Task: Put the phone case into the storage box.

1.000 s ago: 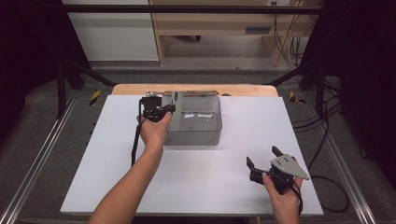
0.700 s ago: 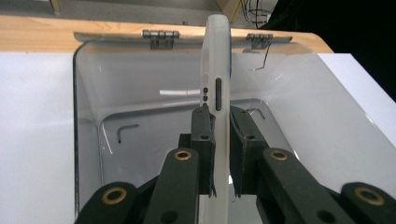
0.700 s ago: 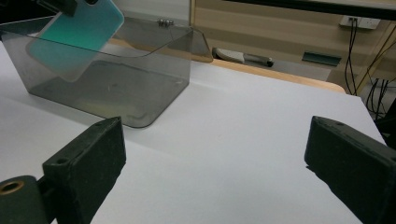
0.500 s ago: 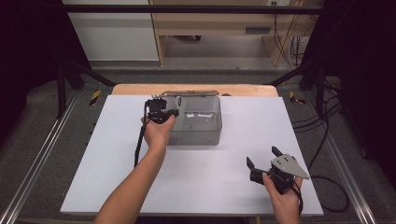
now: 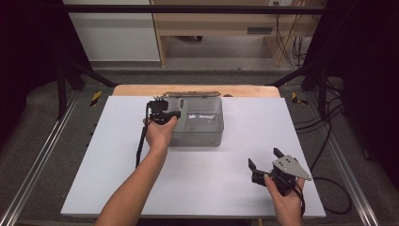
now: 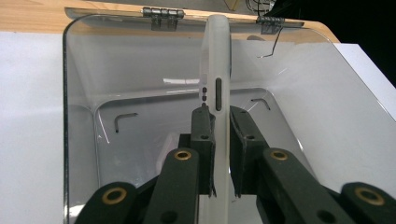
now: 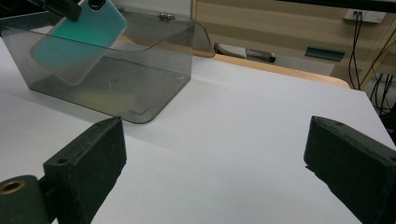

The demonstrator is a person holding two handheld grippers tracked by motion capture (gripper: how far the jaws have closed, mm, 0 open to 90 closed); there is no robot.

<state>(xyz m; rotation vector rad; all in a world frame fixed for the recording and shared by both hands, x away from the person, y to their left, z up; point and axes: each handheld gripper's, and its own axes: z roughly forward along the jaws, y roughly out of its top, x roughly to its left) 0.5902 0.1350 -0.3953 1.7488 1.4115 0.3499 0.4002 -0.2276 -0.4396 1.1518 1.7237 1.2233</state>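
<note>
Phone (image 6: 215, 79) is what we carry: we pinch it edge-on in the left gripper (image 6: 217, 154), jaws clamped on its flat sides, so it hangs slim over the open clear box (image 5: 197, 123) and can slip inside without catching a wall. Our right gripper (image 5: 264, 160), jaws spread wide and empty, waits near the table's (image 5: 117, 155) front edge, well apart.

Both forearms are bare, no sleeves. The left gripper (image 5: 162, 113) is black with brass-ringed pivots and a black cable; the right gripper (image 5: 264, 162) carries a grey three-cornered plate.
</note>
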